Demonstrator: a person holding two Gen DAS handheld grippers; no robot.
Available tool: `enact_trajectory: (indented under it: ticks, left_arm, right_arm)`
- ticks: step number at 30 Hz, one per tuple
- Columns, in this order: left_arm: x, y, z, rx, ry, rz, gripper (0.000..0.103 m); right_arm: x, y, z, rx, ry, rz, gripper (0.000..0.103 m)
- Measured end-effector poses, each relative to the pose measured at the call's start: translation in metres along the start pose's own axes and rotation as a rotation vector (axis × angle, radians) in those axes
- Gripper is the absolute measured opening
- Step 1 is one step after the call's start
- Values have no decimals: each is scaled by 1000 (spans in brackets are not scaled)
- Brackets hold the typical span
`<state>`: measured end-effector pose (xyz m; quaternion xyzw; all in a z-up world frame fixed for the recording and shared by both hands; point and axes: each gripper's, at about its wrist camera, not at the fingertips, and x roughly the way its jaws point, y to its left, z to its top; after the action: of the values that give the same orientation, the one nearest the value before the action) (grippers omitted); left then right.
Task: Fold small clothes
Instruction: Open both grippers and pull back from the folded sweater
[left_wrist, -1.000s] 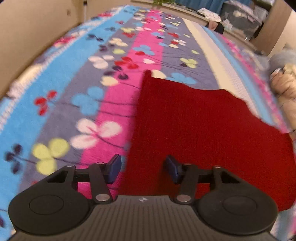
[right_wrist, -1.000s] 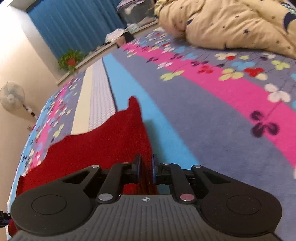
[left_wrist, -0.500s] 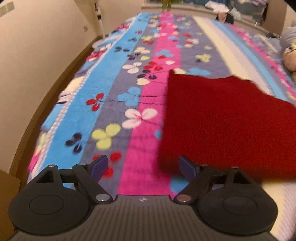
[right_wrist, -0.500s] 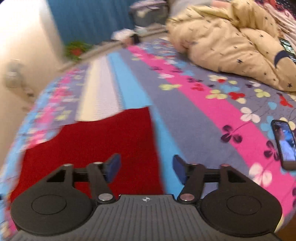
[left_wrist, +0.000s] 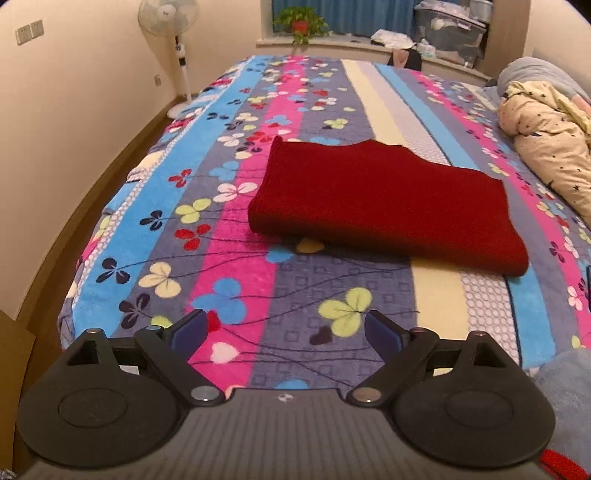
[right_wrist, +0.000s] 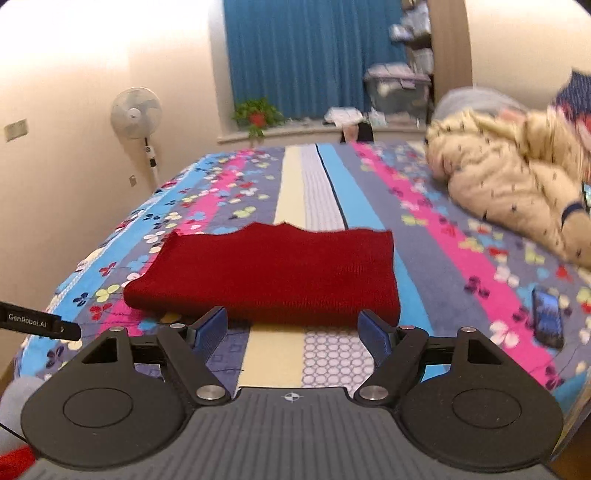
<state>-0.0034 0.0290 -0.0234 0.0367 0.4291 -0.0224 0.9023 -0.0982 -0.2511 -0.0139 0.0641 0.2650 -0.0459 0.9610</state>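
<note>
A dark red knitted garment (left_wrist: 384, 206) lies folded flat on the flowered striped bedspread (left_wrist: 258, 295); the right wrist view shows the same red garment (right_wrist: 273, 273) as a wide rectangle. My left gripper (left_wrist: 286, 328) hovers above the near end of the bed, well short of the garment, its jaws still opening with nothing between them. My right gripper (right_wrist: 293, 330) hangs just before the garment's near folded edge, jaws likewise opening and empty. The tip of the other gripper (right_wrist: 40, 325) pokes in at the left of the right wrist view.
A beige star-print quilt (left_wrist: 550, 147) is bunched at the right side of the bed. A phone (right_wrist: 548, 317) lies on the bedspread at the right. A standing fan (left_wrist: 171, 48), a potted plant (left_wrist: 301, 22) and storage boxes (left_wrist: 450, 26) stand beyond the bed.
Both grippers have let go of the red garment, opened wide and drawn back and up from it. The garment now lies folded on the bed.
</note>
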Motion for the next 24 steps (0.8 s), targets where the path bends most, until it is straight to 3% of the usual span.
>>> enact_trajectory:
  ticks: [10, 24]
  left_arm:
    - [-18, -5, -1, -6, -24, -23, 94]
    - [-11, -6, 6, 21, -43, 14, 94]
  right_arm:
    - [-18, 6, -4, -19, -17, 0, 80]
    - [-9, 10, -3, -31, 0, -11, 80]
